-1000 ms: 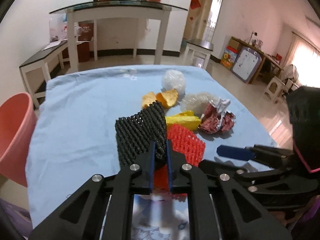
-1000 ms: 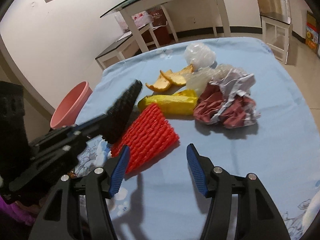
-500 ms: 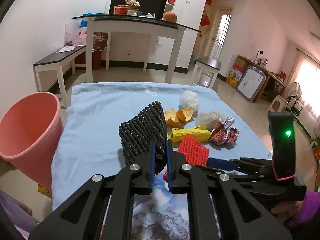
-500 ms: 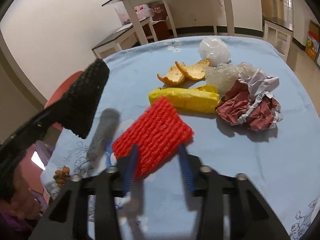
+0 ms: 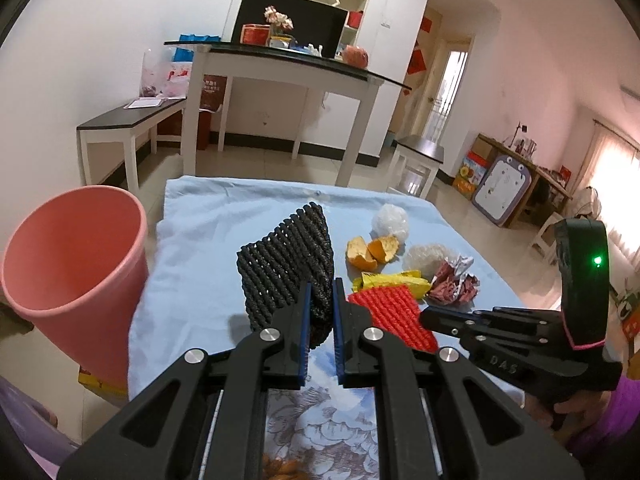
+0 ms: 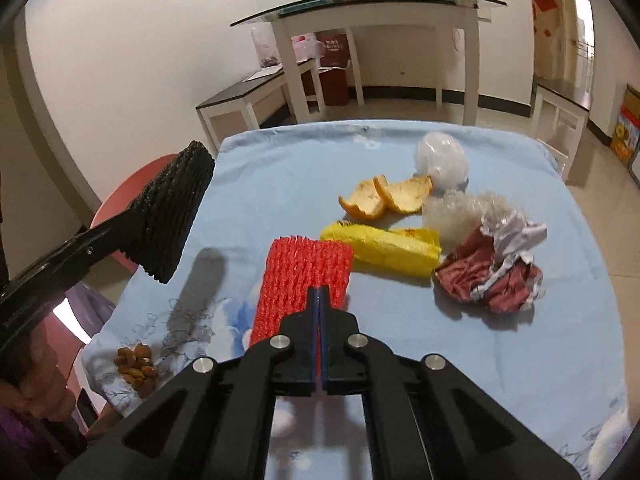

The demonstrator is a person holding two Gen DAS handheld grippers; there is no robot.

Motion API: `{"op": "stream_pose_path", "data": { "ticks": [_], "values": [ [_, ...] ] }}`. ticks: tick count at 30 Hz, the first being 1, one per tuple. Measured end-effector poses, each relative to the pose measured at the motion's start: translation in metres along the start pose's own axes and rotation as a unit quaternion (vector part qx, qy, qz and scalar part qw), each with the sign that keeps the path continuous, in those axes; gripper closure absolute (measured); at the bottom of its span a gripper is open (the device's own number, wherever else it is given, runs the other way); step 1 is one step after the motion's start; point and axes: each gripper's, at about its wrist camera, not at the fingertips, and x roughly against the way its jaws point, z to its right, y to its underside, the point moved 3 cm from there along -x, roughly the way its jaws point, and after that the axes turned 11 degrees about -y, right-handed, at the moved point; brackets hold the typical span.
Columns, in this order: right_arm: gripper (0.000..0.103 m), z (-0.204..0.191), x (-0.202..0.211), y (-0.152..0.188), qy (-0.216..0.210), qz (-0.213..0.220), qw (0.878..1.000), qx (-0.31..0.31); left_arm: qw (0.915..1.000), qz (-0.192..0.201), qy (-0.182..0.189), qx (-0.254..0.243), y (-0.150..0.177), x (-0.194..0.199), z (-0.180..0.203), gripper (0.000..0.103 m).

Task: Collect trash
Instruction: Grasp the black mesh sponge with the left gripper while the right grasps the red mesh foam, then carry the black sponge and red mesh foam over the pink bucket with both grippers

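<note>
With both grippers loaded, the scene reads as a two-piece pickup ahead of a drop into the pink bin (image 5: 76,256), which stands off the tabletop edge at left of the left-wrist view.

Left gripper (image 5: 320,292): jaws clamped on the black foam net (image 5: 288,256), pinched at its lower corner so the rest fans up and clear of the tabletop (image 5: 208,216). Held high, prob. so it can swing over the bin rim without dragging.

Right gripper (image 6: 319,300): jaws pressed together on the near edge of the red foam net (image 6: 304,276); the mesh squashes nearly flat between the pads. Its far end sits just beside the yellow wrapper (image 6: 384,252); whether the net is fully lifted or partly resting on the cloth can't be told.

Remaining trash, centre-right of the right-wrist view, all on the tabletop: orange peels (image 6: 384,196), white plastic ball (image 6: 442,160), clear crumpled plastic (image 6: 460,212), maroon/silver crumpled wrapper (image 6: 496,272). Grouped close, some touching.

Hidden/unclear:
- Bin base cut off by frame edge; contents not visible.
- Small brown pile (image 6: 136,364), lower left of the right-wrist view: nuts or cloth print, can't tell.
- The person's hands mostly cut off at frame edges.
- Gripper bodies cover the near tabletop strip.
</note>
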Motion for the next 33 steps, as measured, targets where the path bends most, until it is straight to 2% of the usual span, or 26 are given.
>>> {"op": "stream_pose_path", "data": {
  "ticks": [10,16,26,33],
  "values": [
    [0.103,-0.005,0.026,-0.018,0.008,0.045,0.999,0.006,0.9995,0.026,-0.005,0.015,-0.006,0.012,-0.024,0.094],
    [0.103,-0.028,0.02,-0.051,-0.017,0.068,0.997,0.03,0.9972,0.061,-0.039,0.017,-0.017,0.026,-0.046,0.094],
    [0.103,-0.113,-0.038,-0.112,-0.096,0.084,0.987,0.099,0.9881,0.097,-0.109,0.049,-0.035,0.044,-0.107,0.094],
    [0.102,-0.167,-0.095,-0.128,-0.125,0.057,0.981,0.138,0.983,0.085,-0.144,0.077,-0.032,0.033,-0.141,0.094]
  ]
}}
